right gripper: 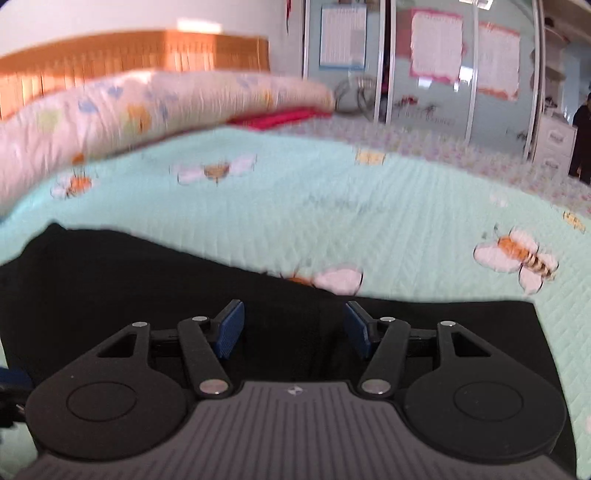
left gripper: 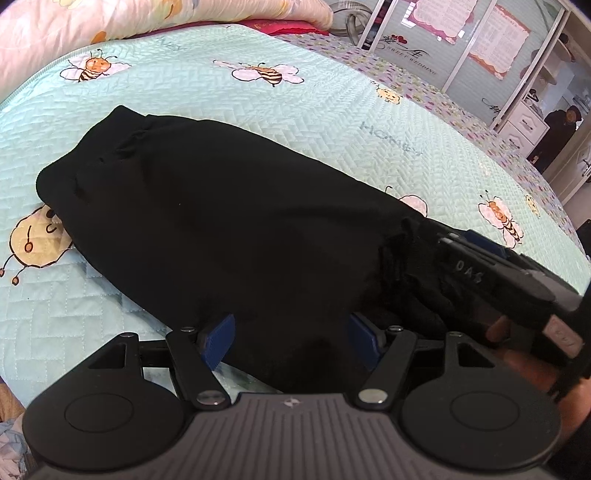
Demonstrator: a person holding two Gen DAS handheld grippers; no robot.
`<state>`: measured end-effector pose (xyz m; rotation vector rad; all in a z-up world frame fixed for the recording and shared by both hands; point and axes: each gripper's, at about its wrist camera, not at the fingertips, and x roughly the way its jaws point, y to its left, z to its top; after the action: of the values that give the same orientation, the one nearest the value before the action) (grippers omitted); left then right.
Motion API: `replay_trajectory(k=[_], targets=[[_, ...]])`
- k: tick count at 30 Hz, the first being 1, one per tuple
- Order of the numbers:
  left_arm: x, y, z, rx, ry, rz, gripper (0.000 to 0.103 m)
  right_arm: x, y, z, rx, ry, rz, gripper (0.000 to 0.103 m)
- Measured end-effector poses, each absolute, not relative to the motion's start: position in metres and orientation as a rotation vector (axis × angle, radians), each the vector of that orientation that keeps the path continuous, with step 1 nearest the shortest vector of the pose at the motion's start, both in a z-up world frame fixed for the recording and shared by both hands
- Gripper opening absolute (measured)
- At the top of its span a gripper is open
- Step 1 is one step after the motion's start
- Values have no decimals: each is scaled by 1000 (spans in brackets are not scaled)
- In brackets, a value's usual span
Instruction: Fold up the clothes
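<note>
1. One black garment (left gripper: 221, 229), two grippers, one bed.
2. At least six bee prints show on the bed cover (left gripper: 258, 122) in the left wrist view, plus a few yellow round cartoon figures.
3. The garment lies flat on the bed cover, a long dark shape running from the near edge of the bed toward the far left — it looks folded lengthwise, with a ribbed band and small gathers at its far end.
4. Its cloth is matte, soft and deep black; few creases can be made out.
5. The cover is pale mint, quilted in a herringbone stitch; a pink floral duvet (left gripper: 110, 18) is bunched along the far edge of the bed.
6. The left gripper (left gripper: 291, 341) stands wide, blue pads apart, with the garment's near edge lying between them and no pinch on it.
7. The right gripper (right gripper: 293, 328) is also spread wide over black cloth — nothing clamped; its view is blurred. In the left view it sits at the garment's right end.
</note>
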<state>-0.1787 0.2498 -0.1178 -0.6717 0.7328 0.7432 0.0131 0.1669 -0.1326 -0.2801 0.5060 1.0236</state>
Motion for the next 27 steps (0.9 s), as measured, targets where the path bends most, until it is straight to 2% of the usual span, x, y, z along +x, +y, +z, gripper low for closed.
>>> replay_trajectory(k=[5,11,13,18,27], targets=[[-177,247,-117,-657,744,735,70,18,186,-152,-400,625,1041,61],[-187,254,-119,-680,726,740,70,12,143,-133,-246,543,1049,62],[-197,259,-123,-713,710,754,70,16,121,-133,-224,544,1046,70],[-237,277,-134,-876,647,815,70,35,90,-165,-276,648,997,71],[-306,330,-139,-1085,449,964,71,17,53,-147,-100,573,1015,71]])
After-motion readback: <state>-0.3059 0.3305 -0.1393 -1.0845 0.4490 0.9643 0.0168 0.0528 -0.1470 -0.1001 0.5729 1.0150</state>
